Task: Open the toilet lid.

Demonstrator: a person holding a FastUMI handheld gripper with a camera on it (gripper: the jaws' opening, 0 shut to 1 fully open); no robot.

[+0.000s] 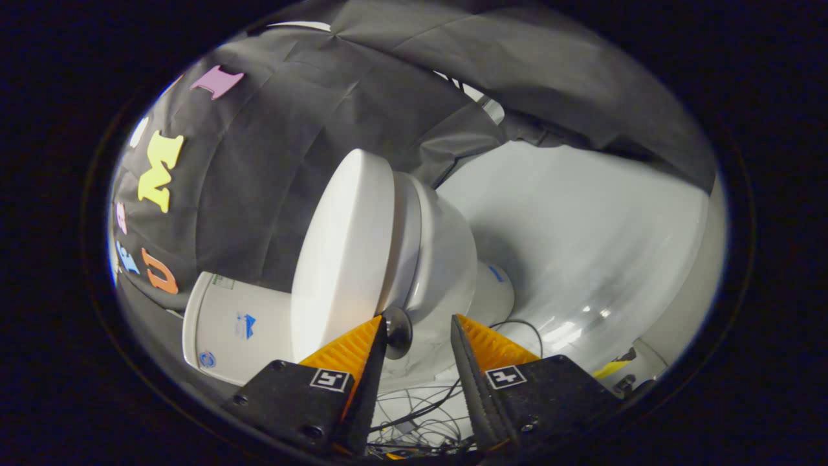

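The toilet lid (343, 252) lies shut on the bowl (440, 259), its dark knob (397, 331) just inside one fingertip. The hand-held gripper (418, 333) is spread, gripping nothing. Centre the knob between the fingers, clench firmly, then swing the lid about its hinge toward the tank (233, 327).

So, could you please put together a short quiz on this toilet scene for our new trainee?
1. True or false: the white oval plastic toilet lid is already raised away from the seat.
2. Where is the small dark round knob? A) At the lid's near edge, beside the tip of one finger of the gripper. B) Clamped between both fingers. C) At the lid's far end, well beyond the fingers.
3. Fill in: the gripper's fingers stand ___, with nothing pressed between them.

Key: 1 false, the lid lies down against the seat. 2 A. 3 open.
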